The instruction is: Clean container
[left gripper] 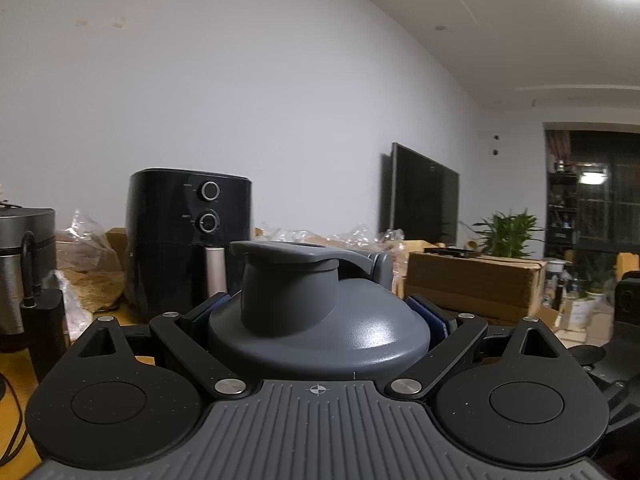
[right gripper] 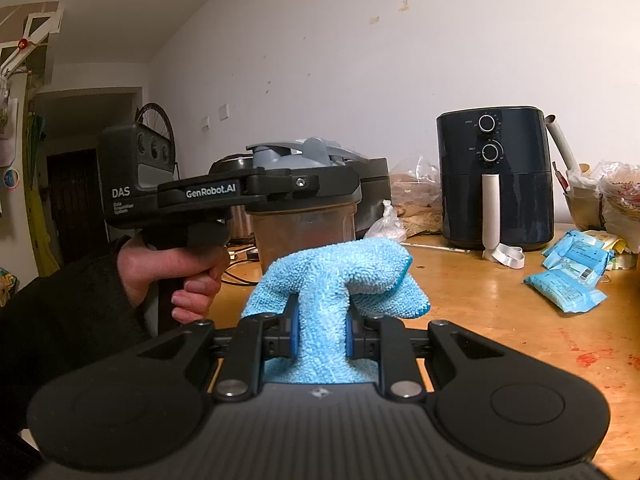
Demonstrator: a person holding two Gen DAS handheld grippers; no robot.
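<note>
While left claw (left gripper: 318, 312) grips container (right gripper: 306, 220), right claw (right gripper: 320, 334) pinches cloth (right gripper: 340, 276), wooden table (right gripper: 500, 320), white wall (right gripper: 360, 60).

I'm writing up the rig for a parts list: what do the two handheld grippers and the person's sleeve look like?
Both are black, with two round discs, silver pivot screws, a ribbed grey centre plate bearing a crosshair mark, and blue pads. Seen from the right gripper, the left gripper has a black pistol-grip body printed "DAS" and "GenRobot.AI" in white, with three round lenses. The sleeve is dark. No cables are visible on them.
</note>
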